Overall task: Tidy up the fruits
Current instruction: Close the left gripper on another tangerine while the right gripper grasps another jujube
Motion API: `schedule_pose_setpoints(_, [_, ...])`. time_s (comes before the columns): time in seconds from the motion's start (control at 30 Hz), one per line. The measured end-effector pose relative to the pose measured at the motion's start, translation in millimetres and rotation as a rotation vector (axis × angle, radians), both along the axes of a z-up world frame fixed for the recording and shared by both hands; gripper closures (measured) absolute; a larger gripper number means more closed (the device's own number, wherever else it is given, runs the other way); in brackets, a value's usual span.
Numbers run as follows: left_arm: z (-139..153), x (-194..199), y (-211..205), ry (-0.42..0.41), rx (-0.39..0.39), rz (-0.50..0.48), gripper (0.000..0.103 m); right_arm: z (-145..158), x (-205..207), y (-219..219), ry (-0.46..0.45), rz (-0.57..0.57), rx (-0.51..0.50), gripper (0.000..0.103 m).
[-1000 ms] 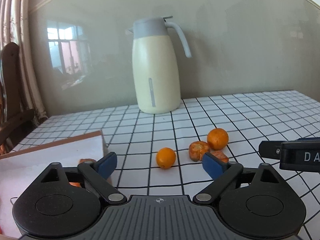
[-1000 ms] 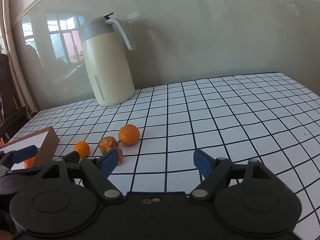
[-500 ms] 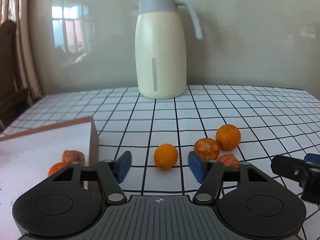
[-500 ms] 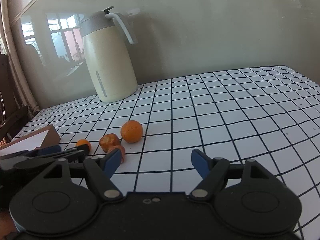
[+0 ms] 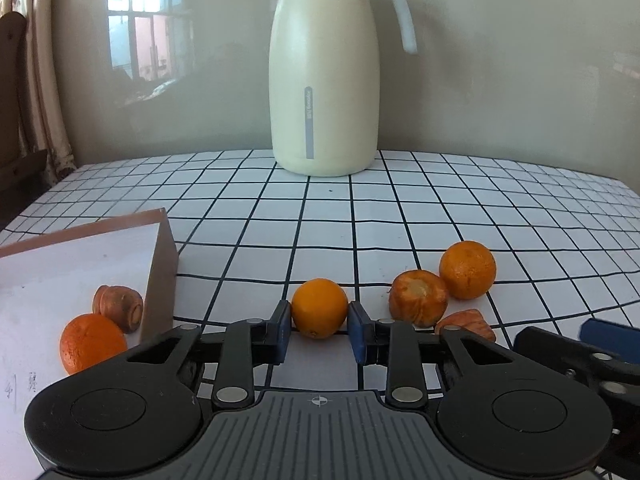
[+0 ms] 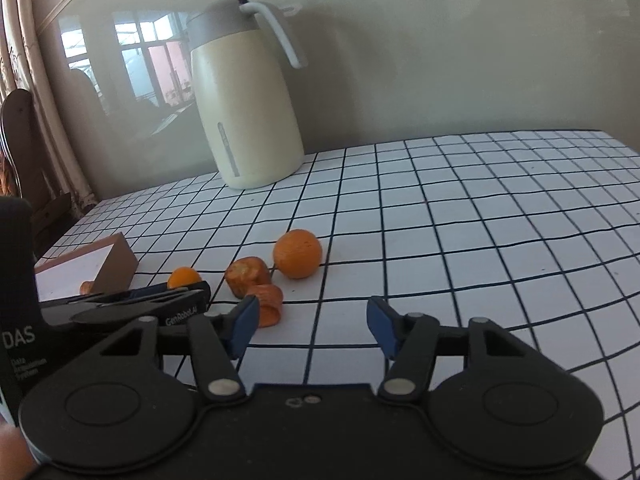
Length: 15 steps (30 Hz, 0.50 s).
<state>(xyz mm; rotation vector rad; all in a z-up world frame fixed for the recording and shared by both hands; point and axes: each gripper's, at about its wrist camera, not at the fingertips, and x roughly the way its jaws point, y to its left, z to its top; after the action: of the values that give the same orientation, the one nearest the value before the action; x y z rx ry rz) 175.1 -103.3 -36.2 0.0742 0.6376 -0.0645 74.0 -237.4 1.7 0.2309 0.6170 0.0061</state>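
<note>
Your left tool (image 5: 319,328) has just closed onto the small orange (image 5: 319,307), still on the bench (image 5: 400,216); lift straight, then swing to the box (image 5: 80,256) at nine o'clock. Only this view shows fruit inside the box.

Your right tool (image 6: 312,322) has been narrowing, half-open and empty, with the carrot piece (image 6: 269,300) at ten o'clock.

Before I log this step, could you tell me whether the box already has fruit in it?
Yes, an orange and a brownish fruit lie inside the box.
</note>
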Motion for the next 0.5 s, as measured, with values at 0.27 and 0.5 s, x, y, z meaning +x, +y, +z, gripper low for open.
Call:
schedule_pose_setpoints(0.27, [2,-5,8,-0.016,0.013,0.008,0.073,-5,16,9,0.021,0.031,0.029,0.062])
schedule_pose_setpoints(0.5, [4,-10,8,-0.031,0.037,-0.005,0.073,-8,30,3,0.048,0.042,0.105,0.064])
